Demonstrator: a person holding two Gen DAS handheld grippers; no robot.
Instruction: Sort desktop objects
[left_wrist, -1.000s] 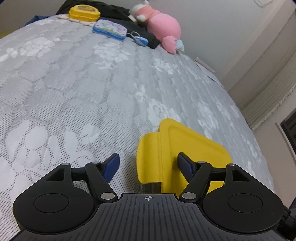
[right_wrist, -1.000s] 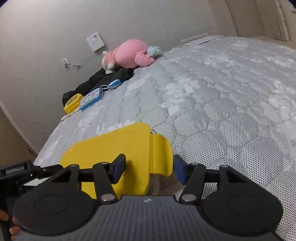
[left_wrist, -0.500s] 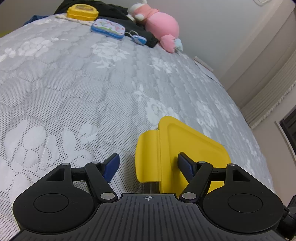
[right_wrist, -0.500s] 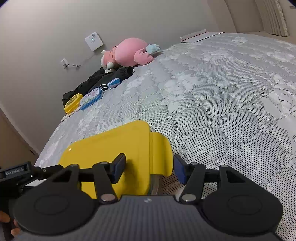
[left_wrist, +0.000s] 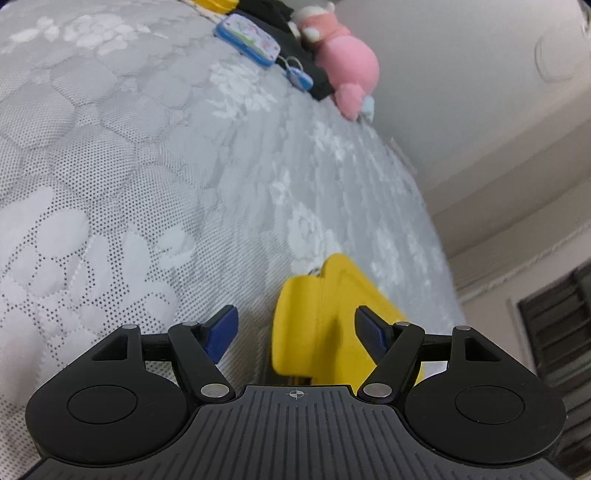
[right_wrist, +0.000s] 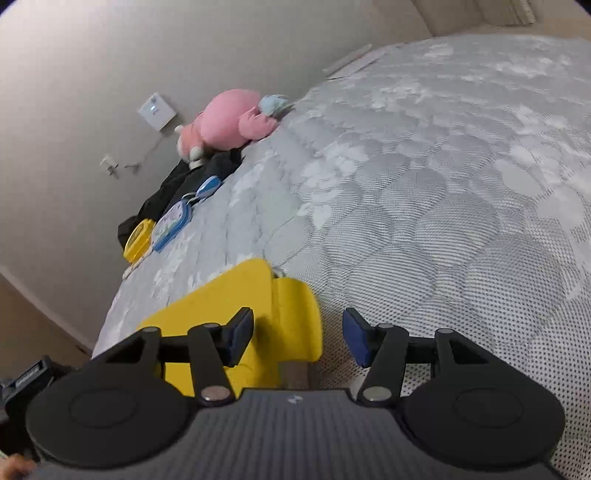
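1. Now, your left tongs (left_wrist: 295, 328) sit spread, straddling the latch of the yellow box (left_wrist: 314, 325); nothing pinched.
2. Your right tongs (right_wrist: 298, 338) likewise gape over the box (right_wrist: 229, 299).
3. Changed since a second ago: both views have tilted and blurred; you are probably repositioning, the box unmoved.
4. Beyond, on the mattress (left_wrist: 147, 166): blue case (left_wrist: 248, 30), pink plush (left_wrist: 343, 61).

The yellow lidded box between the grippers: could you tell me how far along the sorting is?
Nothing looks sorted yet. In hand: the left gripper and right gripper, both open, each straddle a latch flap of the yellow box without gripping. Left: the blue case, blue tag, small yellow box and pink plush lie across the mattress.
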